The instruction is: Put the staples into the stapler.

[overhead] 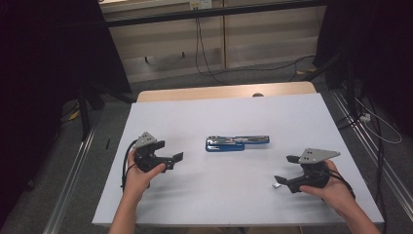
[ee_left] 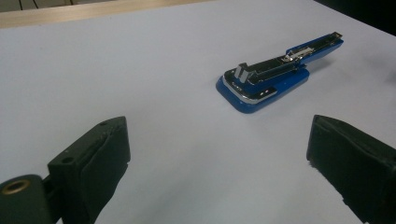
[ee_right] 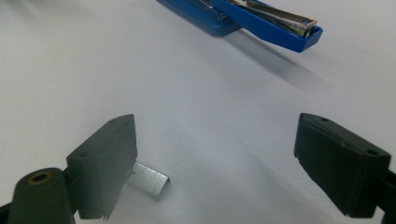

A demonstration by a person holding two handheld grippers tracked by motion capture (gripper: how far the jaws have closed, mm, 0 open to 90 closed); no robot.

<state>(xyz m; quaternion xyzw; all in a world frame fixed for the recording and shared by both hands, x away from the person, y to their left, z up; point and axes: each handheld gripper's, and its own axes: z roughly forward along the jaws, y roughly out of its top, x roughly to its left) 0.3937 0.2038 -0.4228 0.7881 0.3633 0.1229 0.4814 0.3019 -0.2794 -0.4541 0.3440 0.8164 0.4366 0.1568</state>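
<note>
Open stapler waits mid-worktop as I ready a refill.

My left tool (overhead: 171, 160) hangs wide open, empty, short of the blue stapler (overhead: 236, 143), which lies swung open at the worktop's (overhead: 219, 195) centre, its metal channel bared. My right tool (overhead: 283, 170), jaws also spread, should close squarely on the staple strip (ee_right: 148, 178) just beside its jaw, keeping it level.
</note>
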